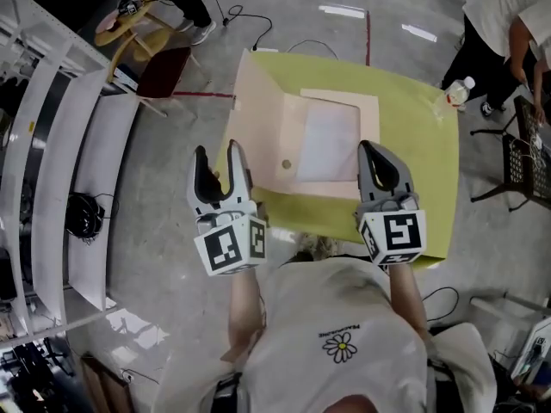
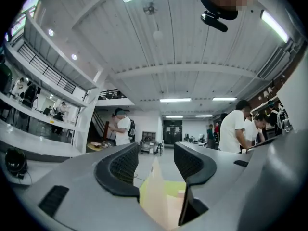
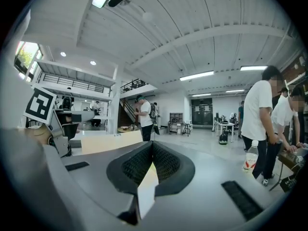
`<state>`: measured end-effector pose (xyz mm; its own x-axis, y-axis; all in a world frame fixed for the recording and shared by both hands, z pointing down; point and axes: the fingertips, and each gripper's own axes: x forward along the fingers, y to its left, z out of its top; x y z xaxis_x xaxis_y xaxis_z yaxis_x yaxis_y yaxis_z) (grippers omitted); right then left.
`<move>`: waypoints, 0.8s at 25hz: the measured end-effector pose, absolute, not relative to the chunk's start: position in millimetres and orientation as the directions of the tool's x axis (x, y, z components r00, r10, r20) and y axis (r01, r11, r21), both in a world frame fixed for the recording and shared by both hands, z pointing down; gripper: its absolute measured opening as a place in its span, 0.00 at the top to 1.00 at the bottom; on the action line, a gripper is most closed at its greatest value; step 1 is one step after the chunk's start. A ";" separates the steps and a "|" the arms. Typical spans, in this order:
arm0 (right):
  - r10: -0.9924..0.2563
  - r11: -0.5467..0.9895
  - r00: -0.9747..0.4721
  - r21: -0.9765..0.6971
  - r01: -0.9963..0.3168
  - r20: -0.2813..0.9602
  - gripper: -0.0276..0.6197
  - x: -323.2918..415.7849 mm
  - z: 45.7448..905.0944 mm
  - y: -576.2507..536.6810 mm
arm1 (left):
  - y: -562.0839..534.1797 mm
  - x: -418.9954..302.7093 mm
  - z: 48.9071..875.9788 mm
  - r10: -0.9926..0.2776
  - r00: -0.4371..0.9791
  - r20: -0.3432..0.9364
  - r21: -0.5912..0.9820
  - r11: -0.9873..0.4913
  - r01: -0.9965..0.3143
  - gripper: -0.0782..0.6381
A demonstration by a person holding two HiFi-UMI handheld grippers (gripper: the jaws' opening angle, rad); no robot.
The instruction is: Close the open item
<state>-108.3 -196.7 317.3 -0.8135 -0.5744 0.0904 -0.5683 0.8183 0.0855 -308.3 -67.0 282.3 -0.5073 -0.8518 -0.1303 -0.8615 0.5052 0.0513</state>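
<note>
While the beige folder (image 1: 297, 136) lies open on the yellow table (image 1: 422, 144), its fold runs away from the person, and its left flap (image 1: 250, 110) stands tilted up near the table's left edge. The left gripper (image 1: 218, 153) is spread wide; the flap's edge rises between its jaws, with neither pad pressing on it. The right gripper (image 1: 372, 155) is pressed together, pinching the folder's right part near its front edge. A water bottle (image 1: 459, 91) stands at the table's far right corner. Grey floor (image 1: 172, 256) surrounds the table, white shelves (image 1: 52, 170) run along the left, and people (image 1: 504, 11) stand at the far right.
</note>
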 end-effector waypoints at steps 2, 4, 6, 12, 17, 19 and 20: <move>-0.552 0.834 -0.828 0.081 -0.546 0.103 0.94 -116.4 321.5 -191.1 | -57.7 -313.9 296.7 -0.845 -0.526 -0.098 0.087 0.519 -0.850 0.57; -0.535 0.845 -0.837 0.076 -0.529 0.117 0.94 -119.1 327.3 -188.7 | -54.0 -313.7 314.0 -0.843 -0.535 -0.062 0.114 0.526 -0.843 0.56; -0.524 0.852 -0.842 0.070 -0.519 0.128 0.94 -120.4 332.5 -187.7 | -54.1 -311.2 331.9 -0.848 -0.530 -0.026 0.139 0.522 -0.842 0.56; -0.506 0.862 -0.850 0.073 -0.501 0.148 0.94 -134.2 339.0 -178.0 | -47.8 -318.6 378.1 -0.849 -0.523 0.069 0.191 0.526 -0.829 0.60; -0.505 0.863 -0.848 0.080 -0.499 0.161 0.94 -133.4 343.4 -177.5 | -42.3 -320.0 402.4 -0.835 -0.538 0.116 0.206 0.550 -0.809 0.67; -0.506 0.863 -0.847 0.080 -0.499 0.163 0.94 -133.3 344.2 -177.5 | -40.5 -320.4 405.8 -0.830 -0.544 0.122 0.205 0.558 -0.804 0.73; -0.506 0.863 -0.847 0.080 -0.499 0.164 0.94 -133.4 344.5 -177.7 | -41.0 -320.0 406.7 -0.831 -0.542 0.127 0.201 0.556 -0.806 0.74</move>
<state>-133.4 -177.7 344.5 -0.8471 -0.5057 0.1635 -0.4995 0.8626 0.0800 -320.0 -41.0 406.7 -0.5415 -0.8310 0.1272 -0.8064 0.5563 0.2009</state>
